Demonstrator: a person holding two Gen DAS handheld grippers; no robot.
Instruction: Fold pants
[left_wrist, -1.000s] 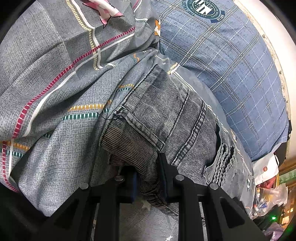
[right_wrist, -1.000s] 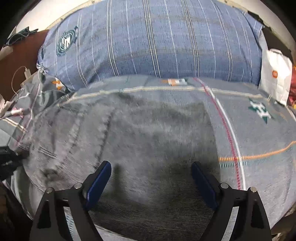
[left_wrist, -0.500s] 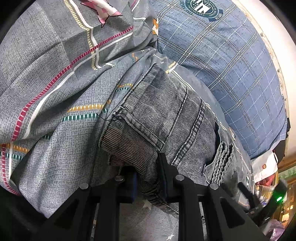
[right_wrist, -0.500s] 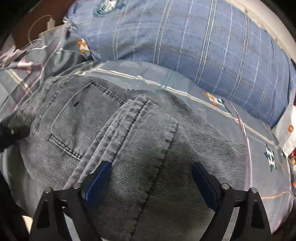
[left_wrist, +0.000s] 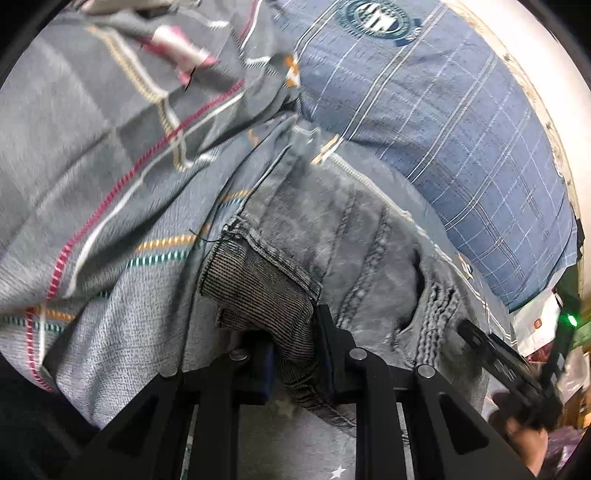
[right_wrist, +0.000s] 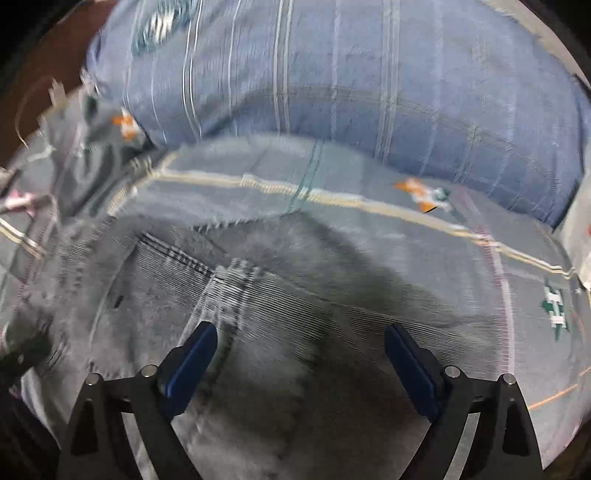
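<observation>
Grey denim pants (left_wrist: 332, 251) lie bunched on the bed's grey patterned sheet (left_wrist: 92, 177), just in front of a blue plaid pillow (left_wrist: 443, 122). Left tool (left_wrist: 295, 354): clenched on a folded edge of the pants. Right tool (right_wrist: 301, 354): released, fingers spread wide, hovering over the pants (right_wrist: 258, 314). Right wrist view is motion-blurred.

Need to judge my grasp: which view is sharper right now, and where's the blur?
Left wrist view: sharper; jeans crisp near the left gripper, blanket smeared at upper left. Right wrist view: motion-blurred throughout, pillow streaked; only the right gripper stays crisp.
</observation>
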